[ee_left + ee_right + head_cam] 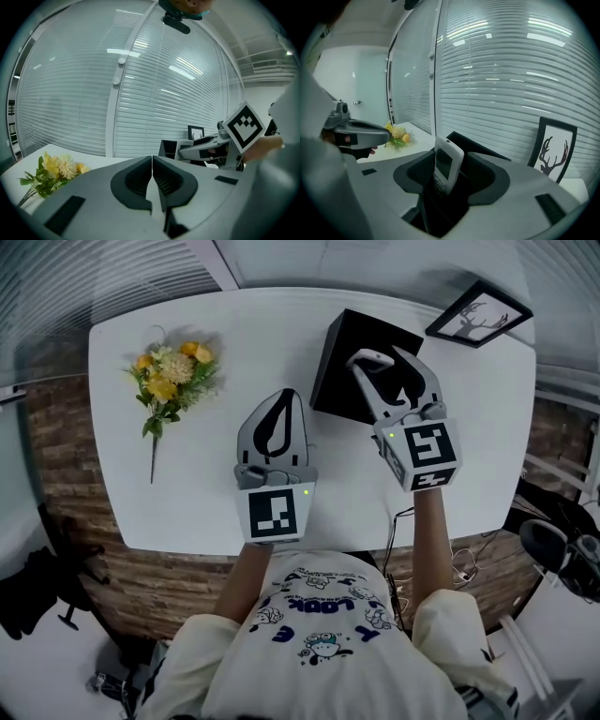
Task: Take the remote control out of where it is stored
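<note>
A white remote control [447,164] with a dark screen stands upright in a black box [485,151], its top sticking out. My right gripper [450,180] straddles it with the jaws wide; the remote leans toward the left jaw and the right jaw stands clear of it. In the head view the right gripper [384,367] hovers over the black box [352,343], and the remote [368,359] shows at its left fingertip. The left gripper [277,413] hangs over the white table [253,324] to the box's left. Its jaws meet with nothing between them [152,168].
A bunch of yellow flowers [172,376] lies at the table's left. A framed deer picture [478,315] stands at the back right corner, behind the box. Window blinds run along the far side. The table's front edge is just ahead of the person.
</note>
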`<state>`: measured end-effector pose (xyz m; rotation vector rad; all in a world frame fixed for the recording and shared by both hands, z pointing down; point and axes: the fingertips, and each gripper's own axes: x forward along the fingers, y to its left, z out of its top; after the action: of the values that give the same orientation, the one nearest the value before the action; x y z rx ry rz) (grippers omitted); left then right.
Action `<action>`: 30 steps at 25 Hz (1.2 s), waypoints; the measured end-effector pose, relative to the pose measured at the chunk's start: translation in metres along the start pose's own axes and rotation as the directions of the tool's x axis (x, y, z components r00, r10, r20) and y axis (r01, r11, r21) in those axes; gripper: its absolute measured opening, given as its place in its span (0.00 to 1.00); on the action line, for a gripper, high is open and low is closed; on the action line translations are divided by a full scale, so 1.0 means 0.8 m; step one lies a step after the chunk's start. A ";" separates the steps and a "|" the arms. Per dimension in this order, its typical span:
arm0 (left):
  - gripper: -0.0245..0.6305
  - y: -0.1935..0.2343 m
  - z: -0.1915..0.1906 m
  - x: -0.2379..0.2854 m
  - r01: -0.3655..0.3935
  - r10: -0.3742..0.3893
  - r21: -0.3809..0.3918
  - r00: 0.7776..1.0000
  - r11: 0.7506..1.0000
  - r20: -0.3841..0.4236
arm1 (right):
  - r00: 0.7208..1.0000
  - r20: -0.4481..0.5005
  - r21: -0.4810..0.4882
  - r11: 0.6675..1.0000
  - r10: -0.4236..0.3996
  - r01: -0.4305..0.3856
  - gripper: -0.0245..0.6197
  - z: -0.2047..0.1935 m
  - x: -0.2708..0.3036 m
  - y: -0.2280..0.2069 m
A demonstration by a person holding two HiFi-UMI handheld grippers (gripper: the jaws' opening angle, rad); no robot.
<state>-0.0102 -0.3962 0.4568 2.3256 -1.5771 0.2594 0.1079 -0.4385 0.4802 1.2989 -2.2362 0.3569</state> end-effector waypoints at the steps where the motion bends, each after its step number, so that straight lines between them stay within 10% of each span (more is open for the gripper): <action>1: 0.07 0.001 -0.001 0.000 0.000 0.000 0.000 1.000 1.000 -0.002 | 1.000 0.003 -0.002 1.000 0.011 -0.011 0.39 0.000 0.002 0.000; 30: 0.07 -0.002 -0.007 -0.018 0.004 -0.004 0.004 1.000 1.000 -0.006 | 0.994 0.096 0.003 0.999 0.045 -0.046 0.17 0.012 -0.020 0.013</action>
<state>-0.0141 -0.3813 0.4567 2.3285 -1.5707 0.2692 0.1028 -0.4263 0.4638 1.2947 -2.3490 0.3241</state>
